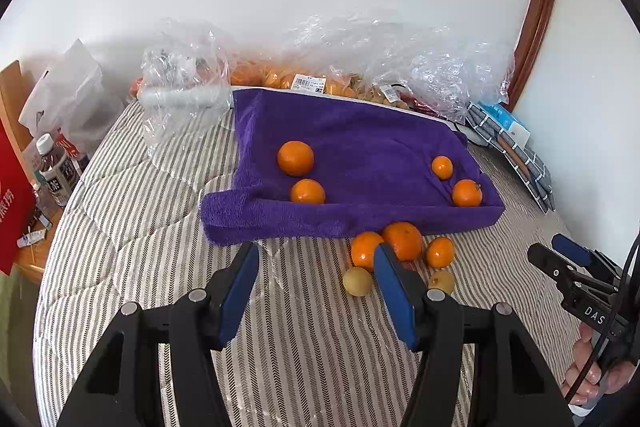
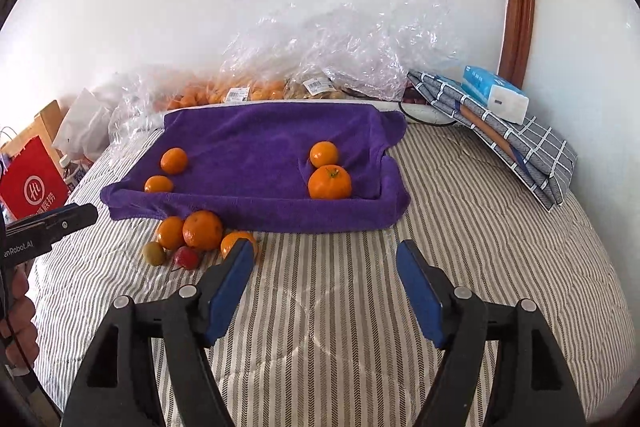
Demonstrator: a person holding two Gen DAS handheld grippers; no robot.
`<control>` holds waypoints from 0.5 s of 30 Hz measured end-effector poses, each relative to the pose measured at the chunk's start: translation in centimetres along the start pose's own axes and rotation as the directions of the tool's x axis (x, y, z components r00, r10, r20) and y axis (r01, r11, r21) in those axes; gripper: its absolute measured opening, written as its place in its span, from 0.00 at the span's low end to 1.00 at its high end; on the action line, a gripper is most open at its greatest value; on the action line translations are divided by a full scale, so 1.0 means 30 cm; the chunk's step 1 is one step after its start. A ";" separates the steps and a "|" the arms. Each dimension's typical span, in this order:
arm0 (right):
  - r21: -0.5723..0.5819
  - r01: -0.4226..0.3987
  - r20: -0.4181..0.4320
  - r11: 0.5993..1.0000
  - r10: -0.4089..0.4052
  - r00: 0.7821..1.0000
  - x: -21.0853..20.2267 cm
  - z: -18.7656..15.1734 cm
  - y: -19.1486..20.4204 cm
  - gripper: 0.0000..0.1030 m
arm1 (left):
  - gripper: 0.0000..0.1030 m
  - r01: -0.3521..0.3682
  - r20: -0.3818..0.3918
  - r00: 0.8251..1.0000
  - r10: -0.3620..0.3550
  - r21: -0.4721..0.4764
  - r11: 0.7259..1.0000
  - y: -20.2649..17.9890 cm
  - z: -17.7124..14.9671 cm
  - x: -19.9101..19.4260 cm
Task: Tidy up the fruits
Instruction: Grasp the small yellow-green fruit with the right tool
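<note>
A purple towel-lined tray (image 1: 360,135) (image 2: 260,131) lies on the striped bed. It holds two oranges (image 1: 295,157) at its left end and two more (image 1: 467,192) (image 2: 329,182) at its right end. In front of it, loose on the bed, lie three oranges (image 1: 402,239) (image 2: 202,229), a yellow-green fruit (image 1: 357,281) (image 2: 154,253) and a small red fruit (image 2: 186,257). My left gripper (image 1: 316,255) hangs open and empty just left of this cluster. My right gripper (image 2: 326,251) is open and empty over bare bedding, right of the cluster.
Crinkled plastic bags of fruit (image 1: 304,79) (image 2: 248,91) line the wall behind the tray. A folded grey checked cloth (image 2: 520,147) with a tissue pack (image 2: 496,93) lies at the right. A red bag (image 2: 32,187) and bottles (image 1: 56,167) stand off the bed's left edge.
</note>
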State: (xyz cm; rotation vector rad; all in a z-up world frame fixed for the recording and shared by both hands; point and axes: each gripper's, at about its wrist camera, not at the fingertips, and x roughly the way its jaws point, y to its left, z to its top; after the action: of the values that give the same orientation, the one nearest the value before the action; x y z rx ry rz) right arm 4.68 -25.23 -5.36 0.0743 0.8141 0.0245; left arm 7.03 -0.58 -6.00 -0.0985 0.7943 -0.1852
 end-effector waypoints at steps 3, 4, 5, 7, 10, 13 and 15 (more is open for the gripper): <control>0.024 -0.022 -0.015 0.999 0.023 1.000 0.001 -0.007 -0.005 0.71 | 0.56 -0.011 -0.003 1.000 0.011 -0.006 1.000 0.002 0.001 -0.010; 0.035 -0.030 -0.012 0.999 0.031 0.999 0.000 -0.008 -0.007 0.71 | 0.56 -0.018 0.000 1.000 0.018 -0.019 1.000 0.007 0.001 -0.011; 0.045 -0.040 -0.010 0.998 0.041 0.999 0.000 -0.006 -0.008 0.71 | 0.56 -0.021 -0.002 1.000 0.021 -0.029 0.999 0.016 0.000 -0.010; 0.063 -0.055 -0.006 0.996 0.056 0.998 0.003 -0.001 -0.010 0.69 | 0.56 -0.031 -0.015 0.999 0.031 -0.030 0.999 0.031 0.004 -0.001; 0.070 -0.070 -0.013 0.995 0.071 0.997 0.023 0.008 0.005 0.66 | 0.56 -0.052 -0.031 0.998 0.051 -0.024 0.998 0.060 0.003 0.013; 0.036 -0.068 -0.019 0.997 0.069 0.997 0.051 0.007 0.043 0.66 | 0.56 -0.058 -0.052 0.997 0.057 -0.029 0.998 0.097 -0.003 0.032; 0.011 -0.075 -0.030 0.997 0.076 0.997 0.076 -0.001 0.071 0.66 | 0.56 -0.081 -0.064 0.995 0.080 -0.018 0.997 0.116 -0.008 0.049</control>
State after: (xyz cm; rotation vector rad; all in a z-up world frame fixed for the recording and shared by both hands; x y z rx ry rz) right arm 6.25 -23.00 -6.87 0.1145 0.8414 0.0929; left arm 8.31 2.53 -7.77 -0.0806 0.8623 -0.1039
